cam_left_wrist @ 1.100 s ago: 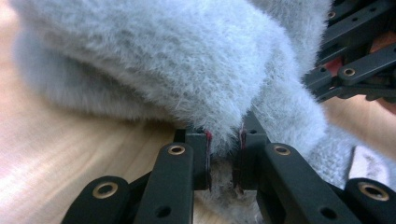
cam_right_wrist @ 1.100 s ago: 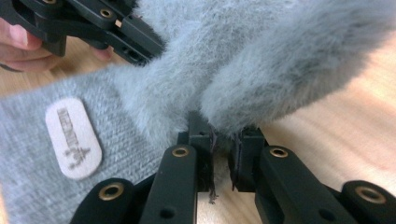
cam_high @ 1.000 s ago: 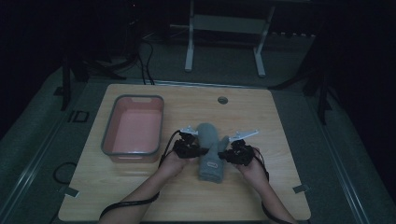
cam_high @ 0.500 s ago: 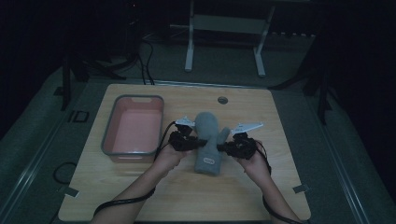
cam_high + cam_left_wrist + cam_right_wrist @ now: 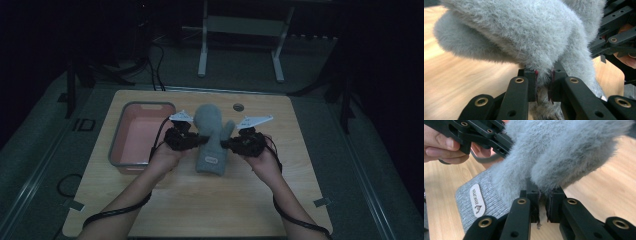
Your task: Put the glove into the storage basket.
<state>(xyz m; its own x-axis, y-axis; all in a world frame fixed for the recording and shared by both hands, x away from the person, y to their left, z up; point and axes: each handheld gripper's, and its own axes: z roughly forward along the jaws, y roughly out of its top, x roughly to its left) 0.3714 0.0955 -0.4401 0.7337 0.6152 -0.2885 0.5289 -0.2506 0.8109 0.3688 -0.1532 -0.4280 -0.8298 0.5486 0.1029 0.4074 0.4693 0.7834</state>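
A: Left gripper (image 5: 196, 141) was clamped on the mitten (image 5: 212, 139)'s edge; right gripper (image 5: 227, 145) pinched the opposite edge, jaws nearly closed.
B: Progress?
A: Grasp done, mitten held between both, cuff end on the table (image 5: 200, 200). Placing left, likely into the bin (image 5: 120, 162) beyond the left gripper.
B: Looks?
A: Grey, fuzzy; ribbed cuff with an oval label (image 5: 477, 203).
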